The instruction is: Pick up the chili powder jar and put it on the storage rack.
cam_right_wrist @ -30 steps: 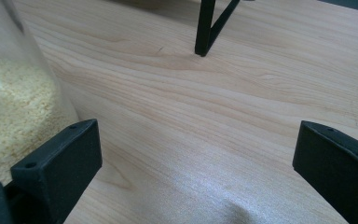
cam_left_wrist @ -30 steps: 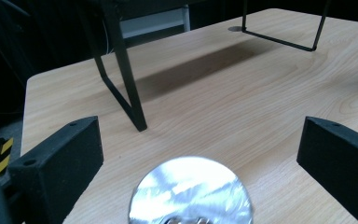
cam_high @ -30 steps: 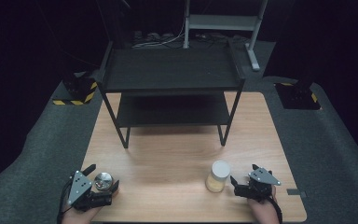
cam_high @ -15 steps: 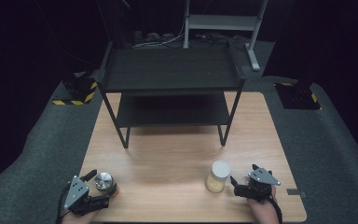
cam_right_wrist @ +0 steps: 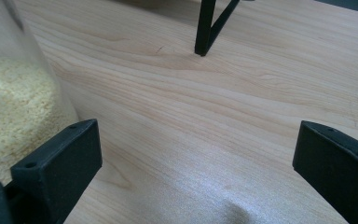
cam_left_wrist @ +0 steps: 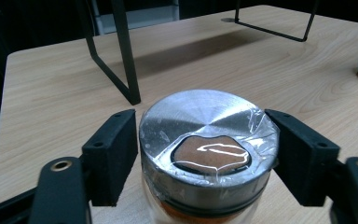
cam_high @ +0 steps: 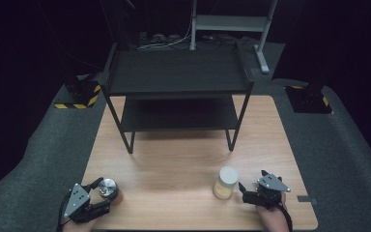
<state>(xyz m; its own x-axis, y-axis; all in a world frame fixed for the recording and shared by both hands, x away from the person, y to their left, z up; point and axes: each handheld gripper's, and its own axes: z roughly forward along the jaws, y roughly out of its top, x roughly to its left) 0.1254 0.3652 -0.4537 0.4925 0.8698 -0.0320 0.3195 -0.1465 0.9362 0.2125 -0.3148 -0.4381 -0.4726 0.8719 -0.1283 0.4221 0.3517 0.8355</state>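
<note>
High view: near the table's front edge, well in front of the black shelf rack (cam_high: 176,92), the left gripper (cam_high: 92,202) straddles a metal-lidded jar (cam_high: 108,188).

Left gripper view: the upright jar (film-wrapped lid) sits between spread jaws, not clamped.

Right gripper view: jaws wide; the grain jar (cam_right_wrist: 14,98) stands outside them, just beside the left jaw.

Two jars stand on the table: one metal-lidded jar (cam_high: 108,189) with brown contents and one white-lidded jar (cam_high: 225,182) of pale grains. One black two-tier shelf rack (cam_high: 176,89). Two hand-held grippers: left gripper (cam_high: 94,194), right gripper (cam_high: 249,189).
</note>
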